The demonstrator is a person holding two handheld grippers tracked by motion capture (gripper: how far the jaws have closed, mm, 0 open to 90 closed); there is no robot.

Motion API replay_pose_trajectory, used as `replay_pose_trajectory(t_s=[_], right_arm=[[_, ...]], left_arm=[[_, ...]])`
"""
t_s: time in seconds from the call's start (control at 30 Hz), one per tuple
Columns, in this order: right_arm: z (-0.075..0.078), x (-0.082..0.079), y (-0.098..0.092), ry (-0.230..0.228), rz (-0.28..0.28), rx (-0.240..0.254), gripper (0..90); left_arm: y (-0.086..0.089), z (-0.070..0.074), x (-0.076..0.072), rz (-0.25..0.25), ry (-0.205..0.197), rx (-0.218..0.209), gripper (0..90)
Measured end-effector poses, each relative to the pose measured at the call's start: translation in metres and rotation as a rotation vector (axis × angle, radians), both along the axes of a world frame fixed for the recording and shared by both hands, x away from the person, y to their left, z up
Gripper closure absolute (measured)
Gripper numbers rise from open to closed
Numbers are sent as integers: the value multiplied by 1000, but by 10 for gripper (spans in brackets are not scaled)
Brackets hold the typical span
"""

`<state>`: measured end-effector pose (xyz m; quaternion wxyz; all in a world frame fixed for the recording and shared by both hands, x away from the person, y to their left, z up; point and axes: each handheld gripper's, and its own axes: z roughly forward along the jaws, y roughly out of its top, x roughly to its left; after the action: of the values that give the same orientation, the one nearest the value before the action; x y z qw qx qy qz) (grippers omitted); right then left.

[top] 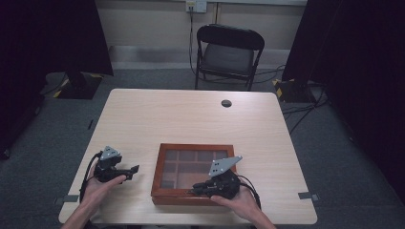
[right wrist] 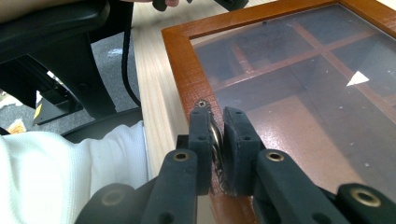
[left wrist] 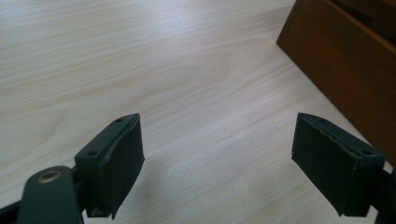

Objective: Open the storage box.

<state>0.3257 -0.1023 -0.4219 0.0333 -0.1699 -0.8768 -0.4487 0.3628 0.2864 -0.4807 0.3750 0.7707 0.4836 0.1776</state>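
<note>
Now one wooden box point(top: 193, 172), right tongs point(right wrist: 216, 135) pinching its metal knob point(right wrist: 215, 136).

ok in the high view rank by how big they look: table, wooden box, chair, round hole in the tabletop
1. table
2. wooden box and chair look about alike; the chair stands farther from the camera, so no ranking between them.
3. round hole, smallest.

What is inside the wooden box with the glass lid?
Through the glass lid, the wooden box shows wooden dividers forming compartments that look empty. Glare and dust blur some corners, so tiny things cannot be ruled out.
</note>
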Motion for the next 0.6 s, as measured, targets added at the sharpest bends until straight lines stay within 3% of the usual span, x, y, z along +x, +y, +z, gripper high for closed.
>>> replay_pose_trajectory(t_s=[0.33,0.6], right_arm=[[9,3,0,3,4,-1,826],[13,5,0,7,6,-2,826]], left_arm=[[-11,7,-5,-82,-20,-64,170],[-21,11,-10,-157,-44,-60,170]])
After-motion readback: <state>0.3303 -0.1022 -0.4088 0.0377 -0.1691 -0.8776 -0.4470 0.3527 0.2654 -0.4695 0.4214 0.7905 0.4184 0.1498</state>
